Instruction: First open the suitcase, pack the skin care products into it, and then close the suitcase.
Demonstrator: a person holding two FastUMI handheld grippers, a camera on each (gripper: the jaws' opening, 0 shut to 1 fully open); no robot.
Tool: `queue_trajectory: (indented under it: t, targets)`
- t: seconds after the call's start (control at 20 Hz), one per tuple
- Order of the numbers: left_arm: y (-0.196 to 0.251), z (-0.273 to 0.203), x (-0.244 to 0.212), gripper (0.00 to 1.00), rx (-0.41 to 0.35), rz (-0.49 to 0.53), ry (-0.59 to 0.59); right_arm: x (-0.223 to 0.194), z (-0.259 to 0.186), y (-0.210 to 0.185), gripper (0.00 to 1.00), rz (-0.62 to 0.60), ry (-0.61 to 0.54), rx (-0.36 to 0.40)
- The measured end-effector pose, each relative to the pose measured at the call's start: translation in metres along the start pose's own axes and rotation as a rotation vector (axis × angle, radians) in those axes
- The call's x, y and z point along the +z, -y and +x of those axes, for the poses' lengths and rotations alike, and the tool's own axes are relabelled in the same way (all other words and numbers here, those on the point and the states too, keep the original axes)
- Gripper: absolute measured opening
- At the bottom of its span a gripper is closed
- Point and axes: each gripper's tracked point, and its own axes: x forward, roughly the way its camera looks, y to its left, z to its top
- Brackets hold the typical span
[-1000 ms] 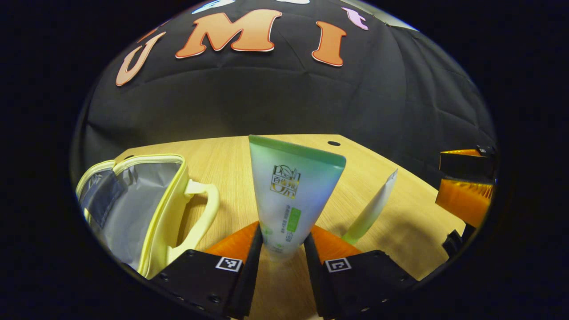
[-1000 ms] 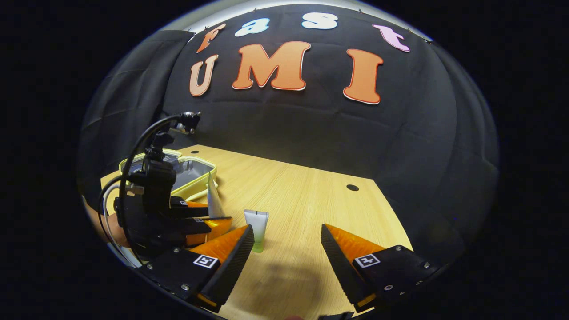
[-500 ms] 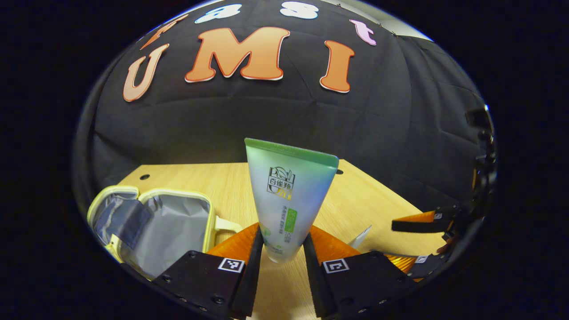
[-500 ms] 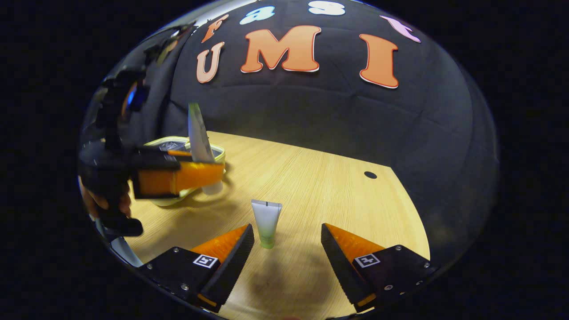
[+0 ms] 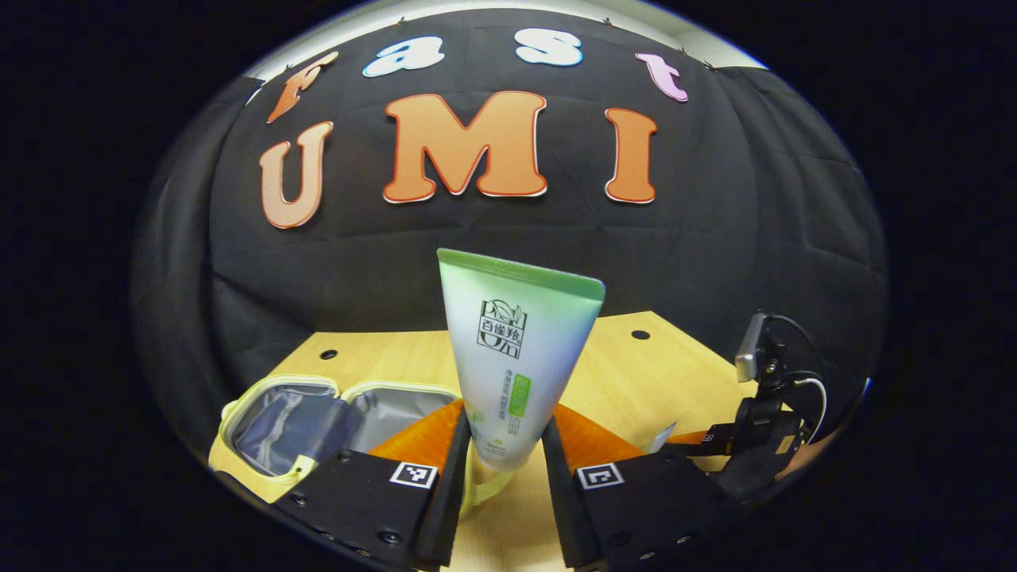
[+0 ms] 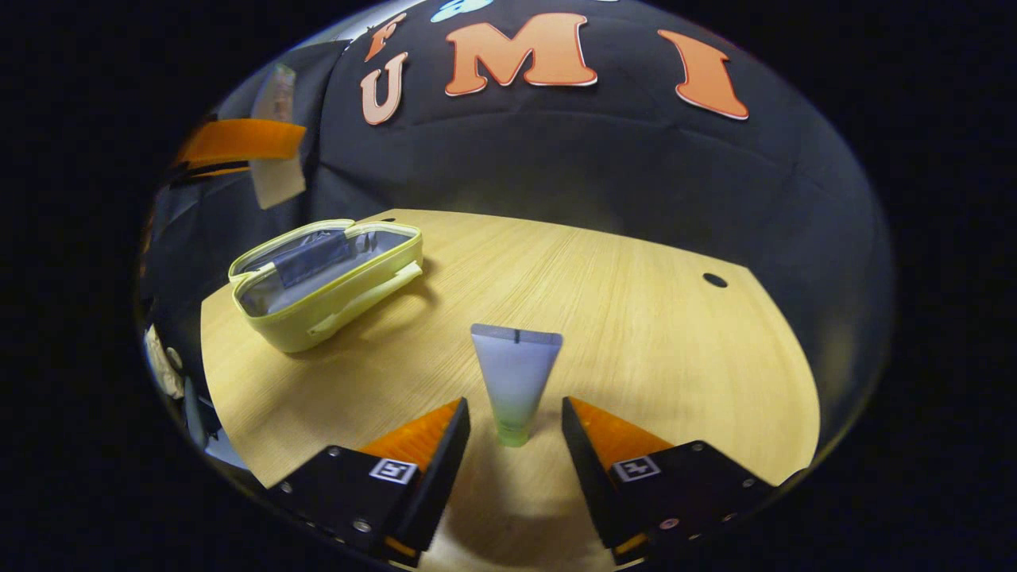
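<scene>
L gripper (image 5: 503, 469) raised, pinching tube (image 5: 515, 357) | R gripper (image 6: 515, 425) spread | wood table (image 6: 636, 318)

A light wood-grain tabletop (image 6: 636, 318) is seen in the right gripper view, with a small round dark hole (image 6: 714, 280) near its far right edge. In the left gripper view, two such holes (image 5: 328, 354) (image 5: 639, 334) are seen near the tabletop's (image 5: 612, 357) far edge. Black cloth (image 6: 596, 159) is hung behind it as the booth wall.
</scene>
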Motion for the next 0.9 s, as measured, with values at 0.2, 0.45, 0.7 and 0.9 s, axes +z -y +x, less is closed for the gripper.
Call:
queue_trajectory:
  t: [0.2,0.45,0.7,0.9]
  targets:
    - [-0.038,-0.017,-0.002,0.49,0.075,0.013,-0.013,0.008,0.003,-0.010,0.35,0.044,0.002,0.027]
    - [-0.081,-0.019,-0.018,0.49,0.090,-0.021,-0.060,0.043,-0.017,-0.027,0.34,0.007,0.048,0.045]
    - [-0.129,-0.003,-0.044,0.49,0.053,-0.044,-0.159,0.082,-0.042,-0.053,0.34,-0.015,0.090,0.031]
    - [-0.162,0.018,-0.071,0.49,-0.002,-0.044,-0.272,0.109,-0.050,-0.075,0.34,-0.020,0.110,-0.009]
